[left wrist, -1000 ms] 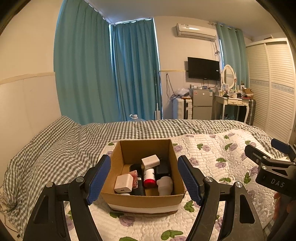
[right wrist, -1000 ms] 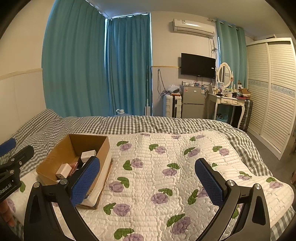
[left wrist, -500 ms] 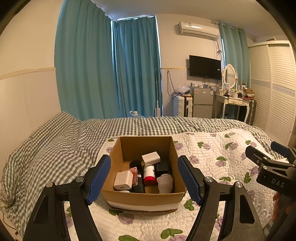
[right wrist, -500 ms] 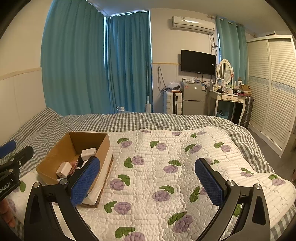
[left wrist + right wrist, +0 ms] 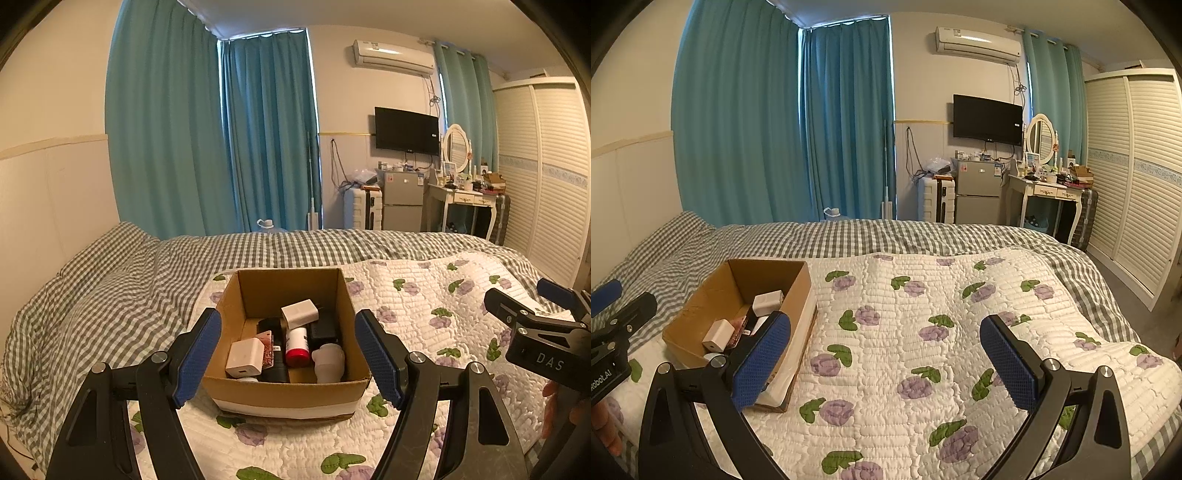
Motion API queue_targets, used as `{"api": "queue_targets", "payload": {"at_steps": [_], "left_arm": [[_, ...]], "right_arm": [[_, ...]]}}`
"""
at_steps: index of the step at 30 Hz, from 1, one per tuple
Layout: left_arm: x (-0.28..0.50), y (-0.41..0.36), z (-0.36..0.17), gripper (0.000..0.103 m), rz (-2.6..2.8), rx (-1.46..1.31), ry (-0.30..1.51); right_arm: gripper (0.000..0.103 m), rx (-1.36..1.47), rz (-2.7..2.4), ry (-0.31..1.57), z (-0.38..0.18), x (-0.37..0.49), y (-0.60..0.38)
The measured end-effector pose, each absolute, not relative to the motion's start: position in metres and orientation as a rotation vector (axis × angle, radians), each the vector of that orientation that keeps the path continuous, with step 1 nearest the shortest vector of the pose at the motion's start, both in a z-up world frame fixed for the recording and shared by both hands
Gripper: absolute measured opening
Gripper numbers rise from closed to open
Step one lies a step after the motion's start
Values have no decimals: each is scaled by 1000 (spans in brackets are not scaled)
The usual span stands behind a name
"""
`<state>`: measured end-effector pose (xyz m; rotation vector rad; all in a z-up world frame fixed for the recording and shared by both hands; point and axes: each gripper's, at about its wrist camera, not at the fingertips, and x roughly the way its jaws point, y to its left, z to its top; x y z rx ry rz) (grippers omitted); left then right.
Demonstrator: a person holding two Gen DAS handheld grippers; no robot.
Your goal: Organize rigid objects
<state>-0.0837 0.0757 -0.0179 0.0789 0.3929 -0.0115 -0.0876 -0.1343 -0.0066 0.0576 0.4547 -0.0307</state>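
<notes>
An open cardboard box (image 5: 284,397) stands on the quilted bed, seen too in the right wrist view as the box (image 5: 701,306) at the left. Inside lie a white charger cube (image 5: 244,358), a second white adapter (image 5: 300,312), a red-capped tube (image 5: 297,345), black items (image 5: 323,326) and a frosted cup (image 5: 328,362). My left gripper (image 5: 288,356) hovers in front of the box, open, its blue pads either side of it and empty. My right gripper (image 5: 886,360) is open over the bare quilt, right of the box, holding nothing.
A white floral quilt (image 5: 923,332) covers the near bed, with a grey checked blanket (image 5: 110,288) to the left and behind. A fridge (image 5: 402,201), dressing table (image 5: 465,197), wardrobe (image 5: 546,177) and teal curtains (image 5: 207,140) line the far wall.
Both views have tilted up slightly, so the box and bed sit a little lower in frame. Both grippers stay open and nothing in the box has moved.
</notes>
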Motion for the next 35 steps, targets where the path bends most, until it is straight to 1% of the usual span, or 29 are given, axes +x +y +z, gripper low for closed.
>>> {"api": "queue_targets", "payload": {"at_steps": [35], "left_arm": [[-77, 85, -27, 78, -26, 92, 422]], "right_arm": [[103, 53, -27, 480, -18, -86, -132]]}}
